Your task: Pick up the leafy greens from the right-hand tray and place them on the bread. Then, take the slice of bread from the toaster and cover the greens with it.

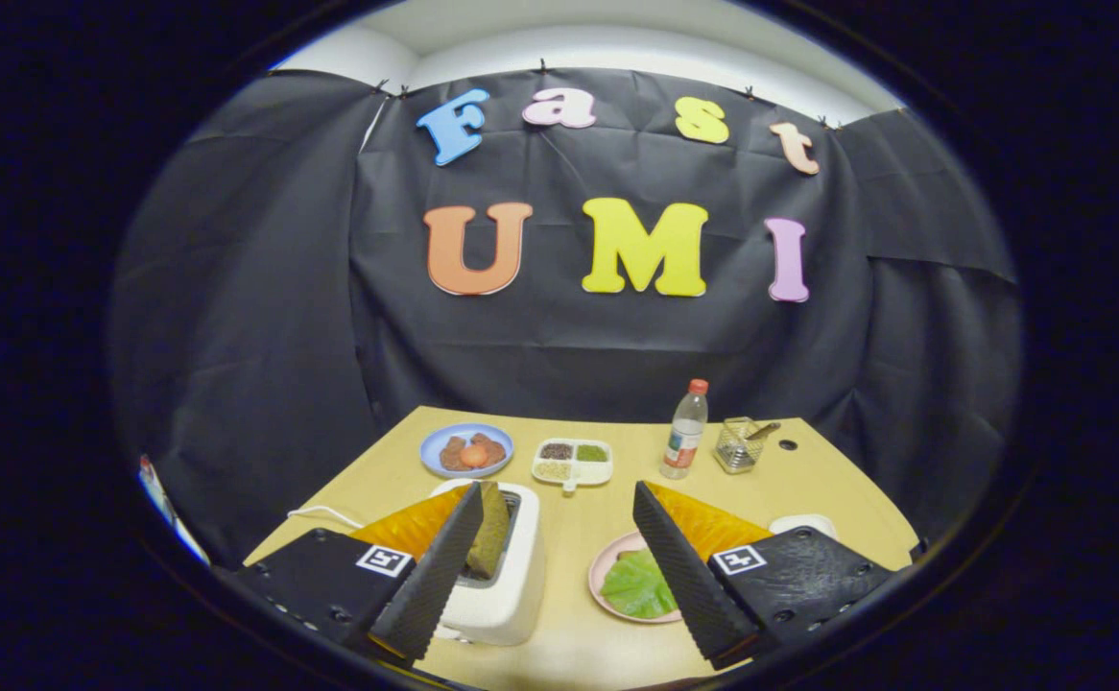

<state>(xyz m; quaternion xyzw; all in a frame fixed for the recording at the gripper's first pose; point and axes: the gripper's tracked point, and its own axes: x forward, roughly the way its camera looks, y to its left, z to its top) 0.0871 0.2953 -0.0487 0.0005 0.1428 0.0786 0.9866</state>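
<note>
With its fingers spread wide and holding nothing, the gripper [552, 566] hangs above the tan wooden table [569, 537], a white toaster [500, 590] bearing a brown bread slice [488, 539] beside its left finger, and green leafy greens [638, 585] on a pink round plate [606, 568] by its right finger.

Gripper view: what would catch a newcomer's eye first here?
The gripper hangs above the table with its jaws wide open, holding nothing. A slice of bread stands in the white toaster by one jaw. By the other, leafy greens lie on a pink plate.
</note>
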